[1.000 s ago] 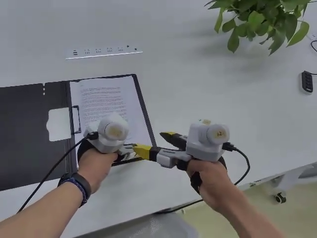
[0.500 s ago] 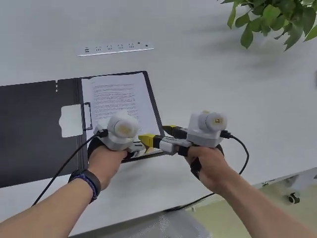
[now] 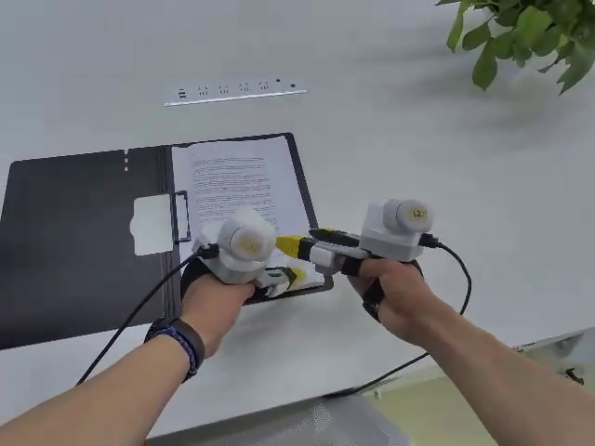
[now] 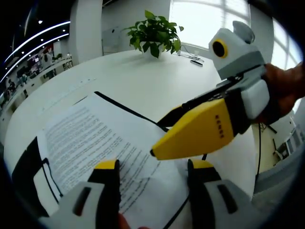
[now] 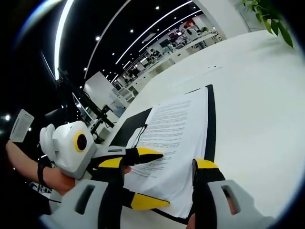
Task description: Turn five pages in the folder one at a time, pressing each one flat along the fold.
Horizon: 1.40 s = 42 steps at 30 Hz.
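Fingers (image 4: 107, 166) apart over folder (image 3: 74, 260), plant (image 3: 525, 32) (beyond)

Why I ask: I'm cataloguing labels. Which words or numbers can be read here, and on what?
Nothing is legible.
Page: printed lines, too small to read.
Right gripper: a row of marks on its yellow jaw, blurred.
Socket strip: tiny symbols, unreadable.

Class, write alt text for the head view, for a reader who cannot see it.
The left gripper and right gripper, each hand-held with jaws open, meet at the lower right corner of the printed page in an open black folder on a white workbench.
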{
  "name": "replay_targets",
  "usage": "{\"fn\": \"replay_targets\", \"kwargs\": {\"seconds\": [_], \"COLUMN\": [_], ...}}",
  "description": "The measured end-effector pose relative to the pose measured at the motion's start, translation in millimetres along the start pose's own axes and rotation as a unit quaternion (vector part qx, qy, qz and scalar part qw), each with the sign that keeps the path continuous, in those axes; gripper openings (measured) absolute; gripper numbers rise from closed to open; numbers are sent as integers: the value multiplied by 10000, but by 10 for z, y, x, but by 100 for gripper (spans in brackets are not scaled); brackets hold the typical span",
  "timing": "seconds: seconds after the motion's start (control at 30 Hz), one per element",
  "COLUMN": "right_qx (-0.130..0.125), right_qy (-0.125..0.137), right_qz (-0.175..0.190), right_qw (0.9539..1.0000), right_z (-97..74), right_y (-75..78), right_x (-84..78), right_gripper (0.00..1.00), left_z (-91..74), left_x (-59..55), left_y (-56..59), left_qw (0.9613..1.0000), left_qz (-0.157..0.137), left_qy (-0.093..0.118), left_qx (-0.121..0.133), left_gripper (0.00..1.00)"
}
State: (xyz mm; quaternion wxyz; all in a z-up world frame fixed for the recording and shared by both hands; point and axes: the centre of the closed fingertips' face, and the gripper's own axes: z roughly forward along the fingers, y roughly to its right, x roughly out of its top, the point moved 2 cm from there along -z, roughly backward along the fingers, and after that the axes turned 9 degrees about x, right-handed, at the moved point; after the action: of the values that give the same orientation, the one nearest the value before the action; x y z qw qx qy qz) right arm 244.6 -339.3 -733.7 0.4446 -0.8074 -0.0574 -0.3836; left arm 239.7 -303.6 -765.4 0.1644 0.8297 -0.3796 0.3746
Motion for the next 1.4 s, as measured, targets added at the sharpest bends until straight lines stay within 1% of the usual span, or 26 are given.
{"fn": "replay_targets", "kwargs": {"seconds": [0.17, 0.2, 0.33, 0.5, 0.57, 0.63, 0.77, 0.87, 0.97, 1.07, 1.17, 1.27, 1.4], "right_qx": [-23, -29, -40, -31, -45, -70, -65, -88, -10, 23, 55, 96, 171], "right_qy": [286, 384, 527, 614, 659, 671, 681, 714, 807, 799, 812, 854, 916], "right_qz": [230, 303, 479, 512, 569, 598, 592, 582, 535, 498, 468, 439, 400], "right_qw": [9993, 9988, 9975, 9968, 9962, 9959, 9959, 9957, 9953, 9956, 9956, 9953, 9948], "right_z": [-41, -51, -95, -122, -129, -133, -134, -133, -124, -103, -89, -73, -31], "right_y": [42, 54, 62, 65, 71, 75, 51, 44, -11, -43, -83, -139, -234], "right_x": [16, 24, 4, -46, -67, -75, -77, -66, -20, 1, 27, 67, 123], "right_gripper": [46, 44, 36, 21, 17, 16, 8, 2, 1, 0, 0, 0, 0], "left_z": [-18, -22, -50, -91, -109, -128, -186, -265, -333, -390, -474, -564, -654], "left_x": [-10, -14, -24, -48, -55, -57, -15, 56, 100, 90, 90, 105, 55], "left_y": [8, 12, 32, 61, 67, 81, 109, 92, 77, 56, 36, 31, -18], "left_qw": [10000, 10000, 9999, 9998, 9998, 9997, 9996, 9993, 9989, 9991, 9988, 9986, 9980], "left_qz": [-55, -69, -115, -170, -191, -220, -233, -325, -376, -300, -354, -340, -415], "left_qy": [-9, -11, -13, -6, -2, 2, 72, 191, 288, 310, 331, 386, 426], "left_qx": [-17, -28, -64, -89, -81, -100, -125, -63, 2, 50, 73, 136, 225], "left_gripper": [58, 59, 60, 61, 61, 62, 64, 66, 67, 67, 68, 69, 69]}}
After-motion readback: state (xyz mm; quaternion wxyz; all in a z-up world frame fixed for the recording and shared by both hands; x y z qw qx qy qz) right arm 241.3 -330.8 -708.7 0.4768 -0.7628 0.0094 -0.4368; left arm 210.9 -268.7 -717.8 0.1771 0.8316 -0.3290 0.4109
